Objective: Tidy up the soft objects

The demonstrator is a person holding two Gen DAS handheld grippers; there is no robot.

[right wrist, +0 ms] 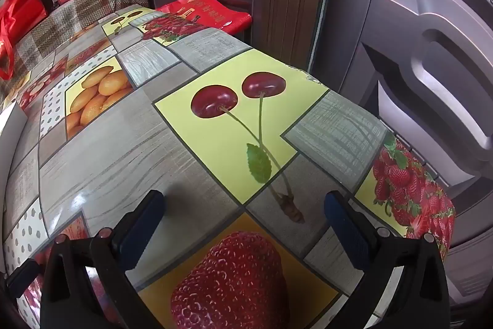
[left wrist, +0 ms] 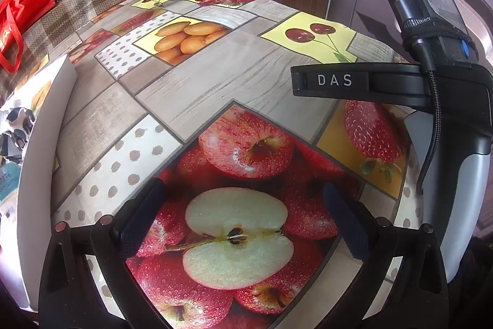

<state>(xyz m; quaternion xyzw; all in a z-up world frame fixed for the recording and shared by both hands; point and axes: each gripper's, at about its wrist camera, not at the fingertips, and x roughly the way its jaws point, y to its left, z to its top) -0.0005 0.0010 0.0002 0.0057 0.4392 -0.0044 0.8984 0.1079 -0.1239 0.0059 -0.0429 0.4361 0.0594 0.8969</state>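
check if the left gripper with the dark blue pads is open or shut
Open: the left gripper has its pads spread wide, with only the fruit-print tablecloth between them.

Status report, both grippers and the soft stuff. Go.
Left gripper open, empty. Right gripper open, empty. No soft item within the fingers; red bag far off on the sofa. Tablecloth ahead, nothing blocking.

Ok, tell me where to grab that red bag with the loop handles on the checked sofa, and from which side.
Take the red bag by its loop handle, which hangs free over the checked sofa toward the table. Come from the table side with the open left gripper; the bag's body looks slack and too bulky to pinch.
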